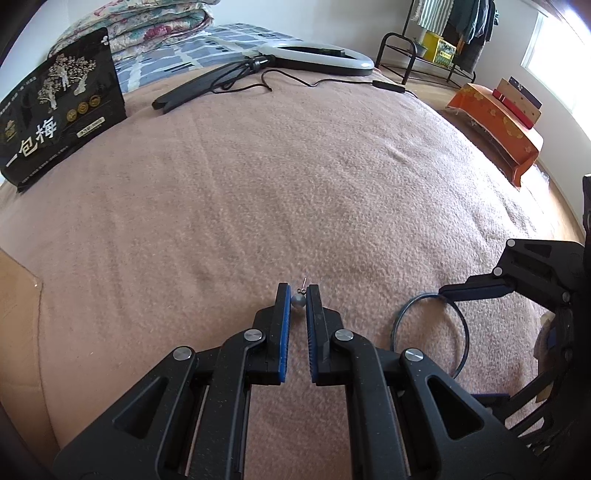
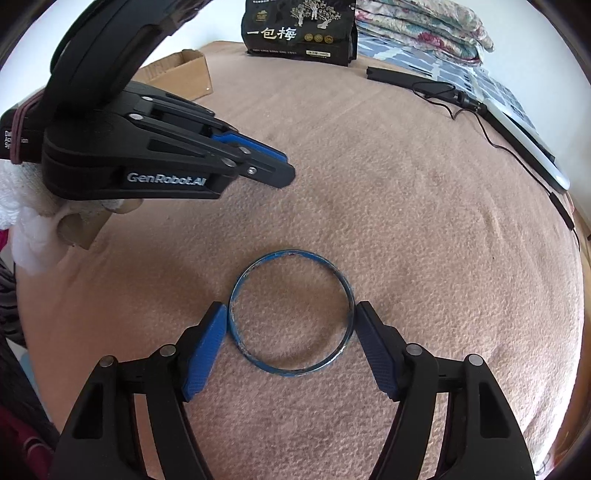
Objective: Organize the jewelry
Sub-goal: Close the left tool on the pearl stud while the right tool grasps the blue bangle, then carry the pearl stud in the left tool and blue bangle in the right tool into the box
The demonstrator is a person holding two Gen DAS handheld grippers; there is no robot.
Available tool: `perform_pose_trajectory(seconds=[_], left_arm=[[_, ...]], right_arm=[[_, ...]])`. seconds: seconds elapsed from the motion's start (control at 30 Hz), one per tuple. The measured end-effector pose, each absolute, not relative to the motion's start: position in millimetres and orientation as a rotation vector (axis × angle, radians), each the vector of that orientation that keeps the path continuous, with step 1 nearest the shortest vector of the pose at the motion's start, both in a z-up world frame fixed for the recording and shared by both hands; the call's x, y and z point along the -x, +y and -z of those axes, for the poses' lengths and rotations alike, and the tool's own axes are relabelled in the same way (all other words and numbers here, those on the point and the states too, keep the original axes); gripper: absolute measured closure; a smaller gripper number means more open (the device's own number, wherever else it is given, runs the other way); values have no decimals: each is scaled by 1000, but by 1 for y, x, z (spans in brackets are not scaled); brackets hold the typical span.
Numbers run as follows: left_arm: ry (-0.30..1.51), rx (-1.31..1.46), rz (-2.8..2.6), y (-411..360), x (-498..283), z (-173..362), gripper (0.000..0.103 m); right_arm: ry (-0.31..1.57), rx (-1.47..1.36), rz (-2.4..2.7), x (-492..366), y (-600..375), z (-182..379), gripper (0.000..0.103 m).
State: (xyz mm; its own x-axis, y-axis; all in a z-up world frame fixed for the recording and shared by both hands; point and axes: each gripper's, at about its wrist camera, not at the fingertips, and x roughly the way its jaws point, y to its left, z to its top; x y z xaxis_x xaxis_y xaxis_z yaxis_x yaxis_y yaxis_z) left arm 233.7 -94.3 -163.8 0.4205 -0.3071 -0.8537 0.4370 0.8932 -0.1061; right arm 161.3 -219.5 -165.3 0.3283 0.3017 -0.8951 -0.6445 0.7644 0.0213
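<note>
Left gripper (image 1: 298, 295) pinching a grey bead earring (image 1: 297, 301); right gripper (image 2: 290, 314) spread around a blue bangle (image 2: 290, 313).

Both grippers are pointing steeply down at the pink blanket (image 1: 258, 184) covering the bed, the left one sitting just beside the right. The left jaws are standing almost together, gripping the small bead, whose thin pin is sticking up past the tips. The right jaws are standing wide, one pad at each side of the bangle lying flat on the blanket; whether they are pressing its rim cannot be told. A cardboard box (image 2: 177, 74) is sitting at the blanket's edge, its contents out of sight. Farther off, a black pouch (image 1: 59, 110), a ring light (image 1: 317, 57) with its cable and folded quilts (image 2: 421, 29) are lying well clear of both grippers.
</note>
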Motion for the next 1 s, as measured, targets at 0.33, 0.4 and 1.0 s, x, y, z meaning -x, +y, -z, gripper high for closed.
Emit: perform_pose_trajectory(seconds=[0.33, 0.4, 1.0], left_arm=[[1003, -132, 456, -76, -217, 139, 97], [996, -131, 453, -73, -214, 133, 97], [906, -88, 374, -3, -181, 72, 97]], right_arm=[[1027, 345, -614, -155, -222, 140, 33], [1019, 340, -611, -154, -222, 135, 33], [929, 297, -617, -148, -194, 83, 33]])
